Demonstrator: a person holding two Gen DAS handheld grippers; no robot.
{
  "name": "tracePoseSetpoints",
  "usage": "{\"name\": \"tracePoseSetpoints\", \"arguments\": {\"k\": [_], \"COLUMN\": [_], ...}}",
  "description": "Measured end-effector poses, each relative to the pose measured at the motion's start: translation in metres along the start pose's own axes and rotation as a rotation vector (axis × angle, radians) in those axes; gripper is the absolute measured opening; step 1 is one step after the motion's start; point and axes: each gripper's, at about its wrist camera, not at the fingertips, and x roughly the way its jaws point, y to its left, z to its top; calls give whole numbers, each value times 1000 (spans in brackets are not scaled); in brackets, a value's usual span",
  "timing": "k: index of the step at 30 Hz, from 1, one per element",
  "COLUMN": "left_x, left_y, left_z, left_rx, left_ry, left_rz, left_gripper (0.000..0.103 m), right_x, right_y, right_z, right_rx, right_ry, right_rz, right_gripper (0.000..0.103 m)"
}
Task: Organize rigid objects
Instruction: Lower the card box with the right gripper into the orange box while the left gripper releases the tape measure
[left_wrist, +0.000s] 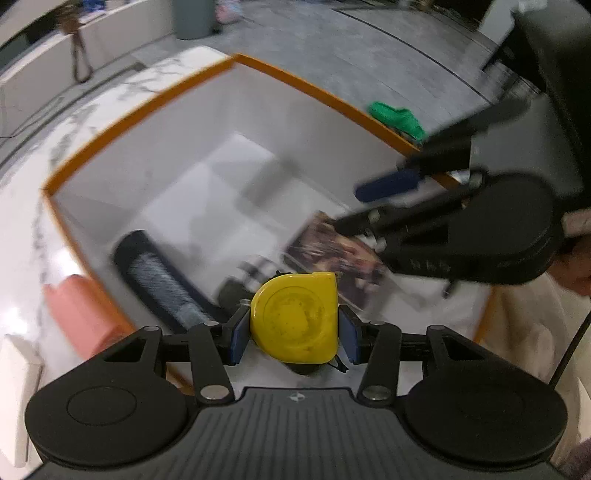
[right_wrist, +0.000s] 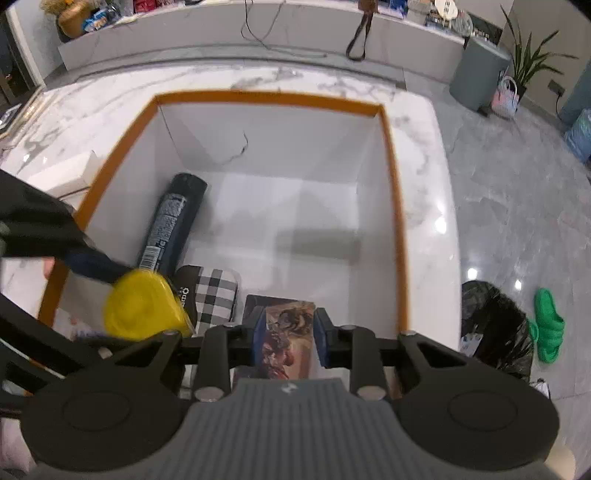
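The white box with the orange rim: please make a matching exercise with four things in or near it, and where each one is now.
Things:
1. yellow tape measure
2. picture card
3. dark spray can
4. checkered pouch

Places:
A. lying on the box floor, along its left wall
B. held by the right gripper
C. held by the left gripper
D. lying on the box floor, at the near end of the can

Pairs: 1-C, 2-B, 3-A, 4-D
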Motion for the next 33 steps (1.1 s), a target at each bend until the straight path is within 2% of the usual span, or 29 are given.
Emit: {"name": "tracePoseSetpoints", "arguments": {"k": [6,11,16,26,33], "left_x": [14,26,34,46,43], "left_y": [-33,-43,-38,-23,-19], "left_z": [3,3,7,7,5], "left_rx": [68,88,50,-86,-85], "left_ry": [31,46,48,96,99], "left_rz": [-68,-77,-100,-184,-187], "left_gripper": [57,57,57,57,57], "right_x": [-6,-1,1,0,-1], "right_y": [-2,0,2,4,6], "right_z": [-2,-10,-19,-21,-21], "right_rx": [-19,-25,-45,-55,-57], "right_ry": [-12,12,35,25,24], "right_rz": [0,16,25,28,25], "right_gripper": [33,34,35,39,42]}}
